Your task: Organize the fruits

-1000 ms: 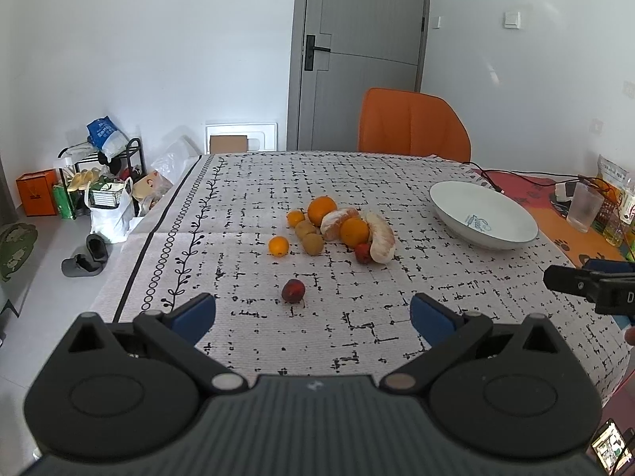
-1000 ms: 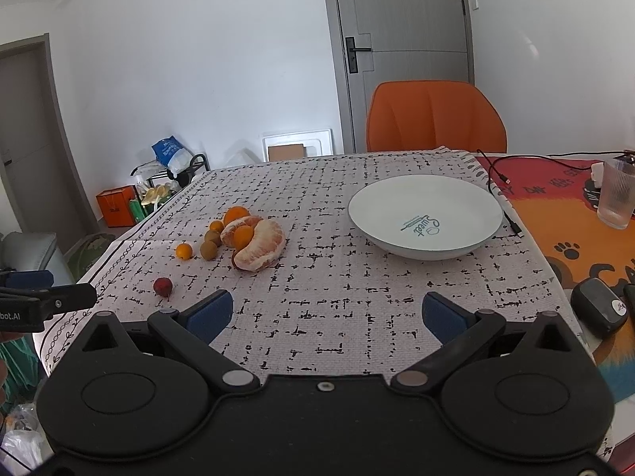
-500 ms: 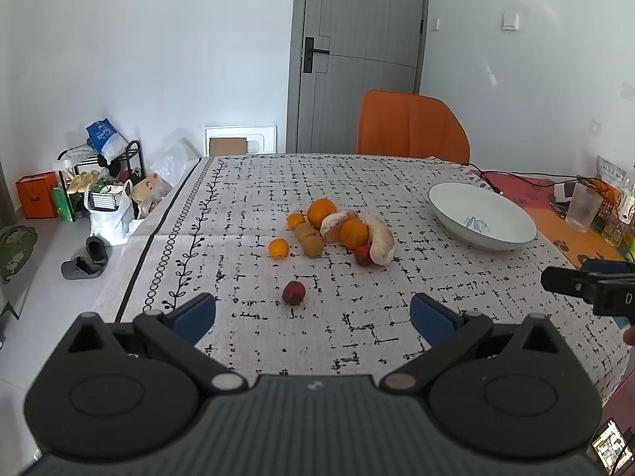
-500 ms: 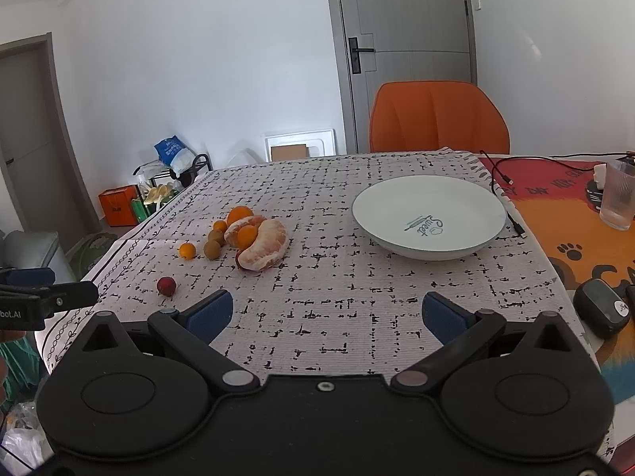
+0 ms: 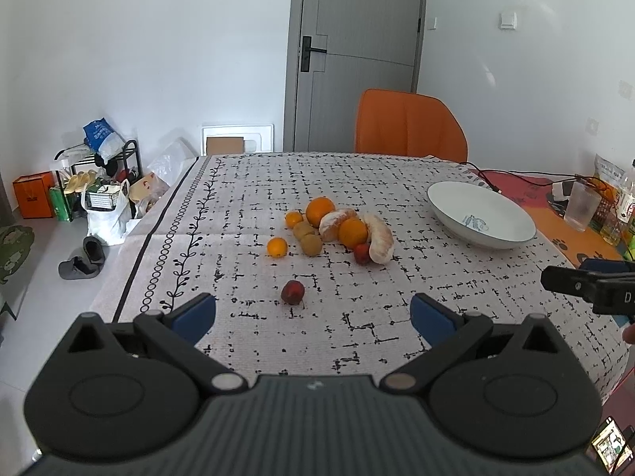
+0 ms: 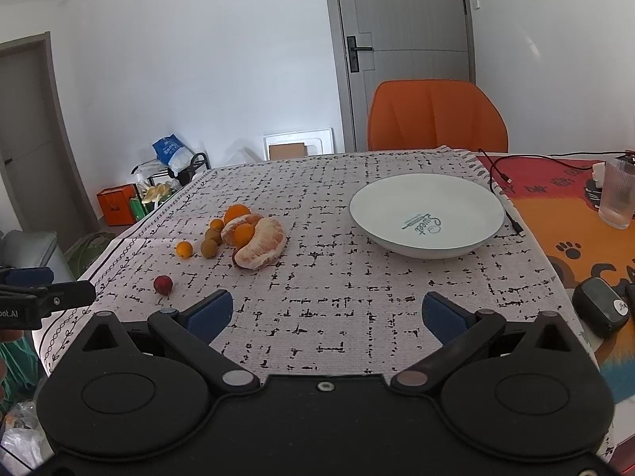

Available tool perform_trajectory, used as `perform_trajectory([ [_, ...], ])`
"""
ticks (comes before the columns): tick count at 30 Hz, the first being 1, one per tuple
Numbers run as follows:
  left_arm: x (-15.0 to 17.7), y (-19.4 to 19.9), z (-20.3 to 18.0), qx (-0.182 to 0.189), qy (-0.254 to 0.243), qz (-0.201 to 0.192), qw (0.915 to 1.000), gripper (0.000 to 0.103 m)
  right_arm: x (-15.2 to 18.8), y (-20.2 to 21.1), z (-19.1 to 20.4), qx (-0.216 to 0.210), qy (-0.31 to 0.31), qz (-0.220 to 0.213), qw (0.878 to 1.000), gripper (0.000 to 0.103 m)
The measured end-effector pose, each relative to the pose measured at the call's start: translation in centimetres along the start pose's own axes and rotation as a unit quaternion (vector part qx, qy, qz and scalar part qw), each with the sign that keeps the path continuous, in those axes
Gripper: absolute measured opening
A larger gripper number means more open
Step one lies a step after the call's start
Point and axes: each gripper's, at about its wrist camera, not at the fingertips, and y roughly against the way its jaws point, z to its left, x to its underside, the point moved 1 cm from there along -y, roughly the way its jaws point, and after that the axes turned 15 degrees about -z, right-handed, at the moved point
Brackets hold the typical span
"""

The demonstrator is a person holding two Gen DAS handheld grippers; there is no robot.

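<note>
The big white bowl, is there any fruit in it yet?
Empty. The white bowl shows only its printed mark inside, and the fruit pile lies on the tablecloth beside it.

The left gripper [image 5: 313, 315] hangs above the near edge of the table [image 5: 397, 182], jaws spread wide with nothing between them. Just ahead sits a lone red fruit [image 5: 293, 291]. Farther out, oranges, brown kiwis and peeled citrus segments huddle in a fruit cluster [image 5: 333, 230]. Off right, the white bowl [image 5: 481, 214] stands empty. The right gripper [image 5: 591, 287] pokes in at the right edge.
</note>
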Motion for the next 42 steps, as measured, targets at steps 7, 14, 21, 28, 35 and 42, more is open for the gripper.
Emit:
perform_trajectory([
  [7, 0.2, -0.6, 0.8, -0.005, 0.004, 0.002, 1.0, 0.103, 0.4, -0.5, -0.7, 0.004, -0.008, -0.001, 1.0, 0.103],
  [14, 0.6, -1.6, 1.7, 0.006, 0.015, 0.002, 0.9999, 0.103, 1.4, -1.3, -1.1, -0.01, -0.015, 0.008, 1.0, 0.103],
  [21, 1.2, -3.0, 2.4, 0.006, 0.024, 0.006, 0.9997, 0.103, 2.1, -2.7, -1.0, -0.032, -0.024, 0.019, 0.999, 0.103],
  [28, 1.8, -4.4, 2.9, 0.005, 0.038, 0.001, 0.9993, 0.1, 2.4, -4.5, -0.8, -0.041, -0.029, 0.021, 0.999, 0.103],
  [35, 2.4, -6.5, 3.1, -0.002, 0.046, 0.007, 0.9989, 0.087, 2.9, -6.1, -0.6, -0.046, -0.03, 0.015, 0.998, 0.102],
  [42, 3.2, -8.8, 3.4, 0.002, 0.066, 0.028, 0.9974, 0.064, 2.9, -8.2, -0.7, -0.048, -0.045, 0.021, 0.998, 0.098],
])
